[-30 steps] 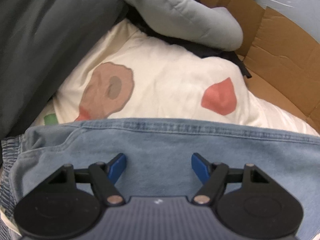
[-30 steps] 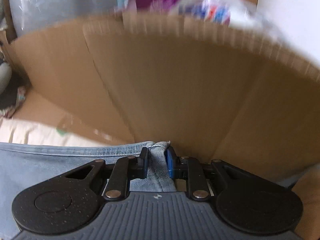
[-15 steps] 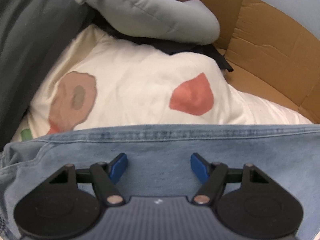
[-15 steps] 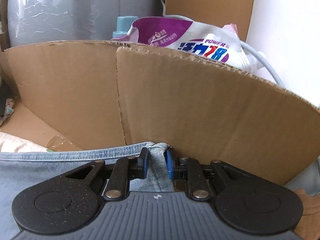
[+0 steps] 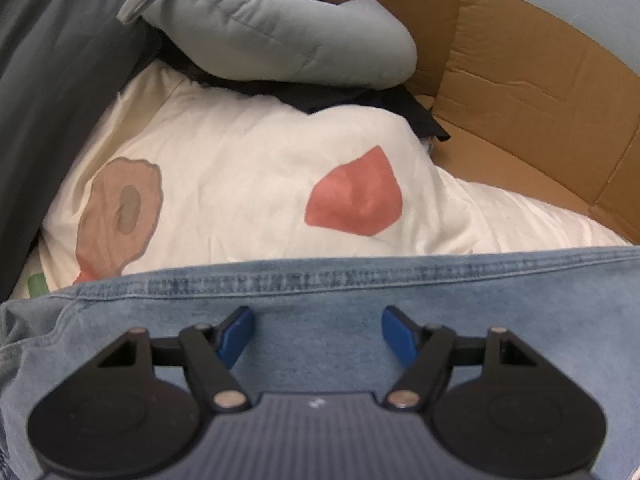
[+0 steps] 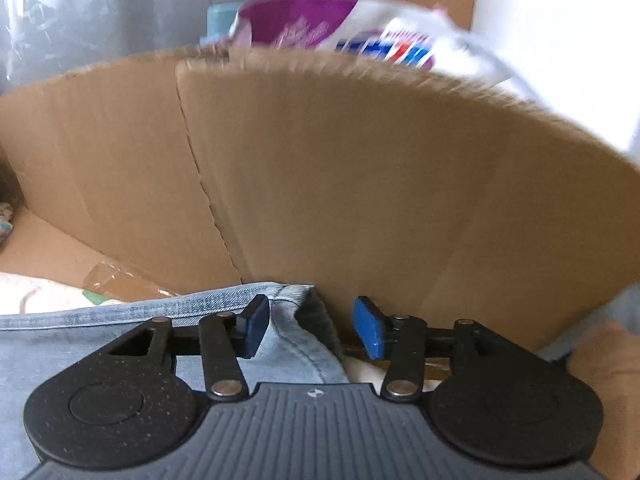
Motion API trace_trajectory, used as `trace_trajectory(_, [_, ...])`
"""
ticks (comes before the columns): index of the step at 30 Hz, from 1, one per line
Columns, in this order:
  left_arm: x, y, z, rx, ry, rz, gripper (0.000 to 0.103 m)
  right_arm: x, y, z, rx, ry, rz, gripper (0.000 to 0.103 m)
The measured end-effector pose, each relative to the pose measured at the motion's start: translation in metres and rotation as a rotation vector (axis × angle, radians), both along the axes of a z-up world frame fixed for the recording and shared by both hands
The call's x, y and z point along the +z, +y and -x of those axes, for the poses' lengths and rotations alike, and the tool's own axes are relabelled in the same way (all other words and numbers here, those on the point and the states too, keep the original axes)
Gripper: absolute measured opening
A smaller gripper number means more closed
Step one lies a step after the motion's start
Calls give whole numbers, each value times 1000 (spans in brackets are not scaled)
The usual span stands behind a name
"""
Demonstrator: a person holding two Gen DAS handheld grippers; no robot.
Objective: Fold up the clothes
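Over jeans (image 6: 288,344) — right gripper (image 6: 312,330) jaws just opening.

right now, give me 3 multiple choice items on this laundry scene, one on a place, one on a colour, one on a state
1. Where does the grey padded garment lie?
A. beyond the cream printed fabric, near the cardboard box wall
B. on top of the denim garment
C. between the left gripper's fingers

2. What colour are the finger pads of the right gripper?
A. red
B. blue
C. green

3. How do the right gripper's jaws stand?
A. apart, having just been opening, denim hem corner between them but not pinched
B. clamped tight on the hem
C. closed on cardboard

Answers: 1 A, the left wrist view shows it at the far side by the box wall. 2 B, both pads show blue. 3 A, the right-hand pad stands clear of the hem, with a gap.
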State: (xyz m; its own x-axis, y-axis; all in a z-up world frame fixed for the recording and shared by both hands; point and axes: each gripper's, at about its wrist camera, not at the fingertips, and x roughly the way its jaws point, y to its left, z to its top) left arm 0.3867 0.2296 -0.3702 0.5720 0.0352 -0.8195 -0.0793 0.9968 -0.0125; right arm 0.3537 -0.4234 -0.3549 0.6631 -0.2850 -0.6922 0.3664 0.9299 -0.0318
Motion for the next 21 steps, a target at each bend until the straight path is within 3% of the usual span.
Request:
trace_trajectory(1, [0, -1, 1, -4, -3, -3, 73, -1, 4, 4, 18, 0, -3, 53])
trace_trajectory(2, [1, -1, 1, -7, -4, -4, 73, -2, 8, 8, 36, 0, -6, 45])
trace_trajectory(3, [1, -2, 1, -8, -5, -5, 73, -3, 12, 12, 55, 0, -10, 29])
trace_trajectory(6, [2, -2, 2, -11, -8, -5, 72, -14, 21, 15, 105, 19, -40, 16])
trace_trajectory(13, [0, 2, 5, -6, 1, 3, 72, -28, 17, -11, 103, 43, -14, 15])
trace_trajectory(21, [-1, 6, 2, 0, 6, 3, 72, -25, -8, -32, 49, 62, -21, 12])
